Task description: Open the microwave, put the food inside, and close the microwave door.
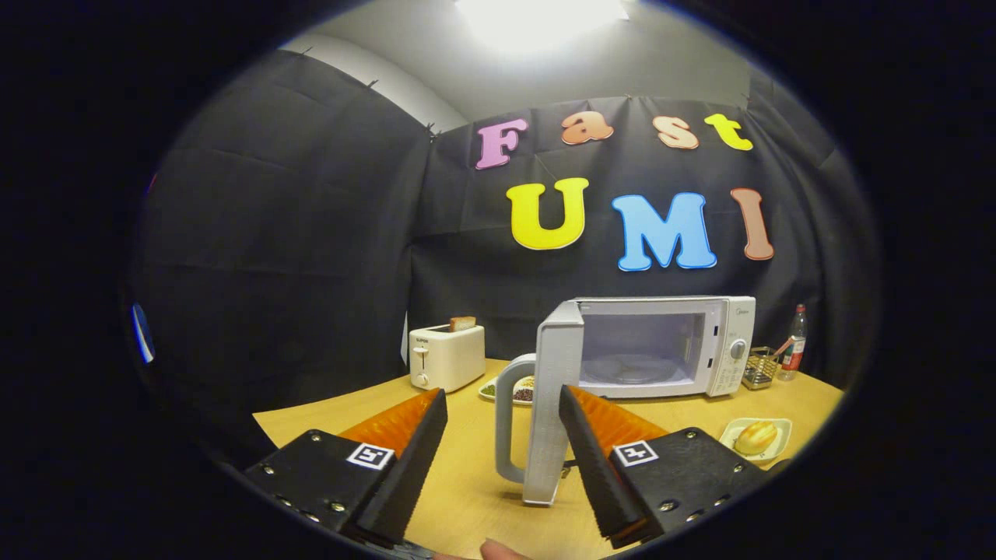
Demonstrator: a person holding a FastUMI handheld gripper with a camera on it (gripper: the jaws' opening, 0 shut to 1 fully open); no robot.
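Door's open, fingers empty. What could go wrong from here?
1. The open microwave door stands edge-on just ahead of the open fingers; moving toward the bun on its plate might clip the door or its handle.
2. The cavity opening looks narrow; the plate may catch the door frame.

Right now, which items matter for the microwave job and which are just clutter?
Job: microwave, its open door, bread on a plate, tongs open, holding nothing.
Clutter: toaster, plate behind the door, wire basket, bottle.
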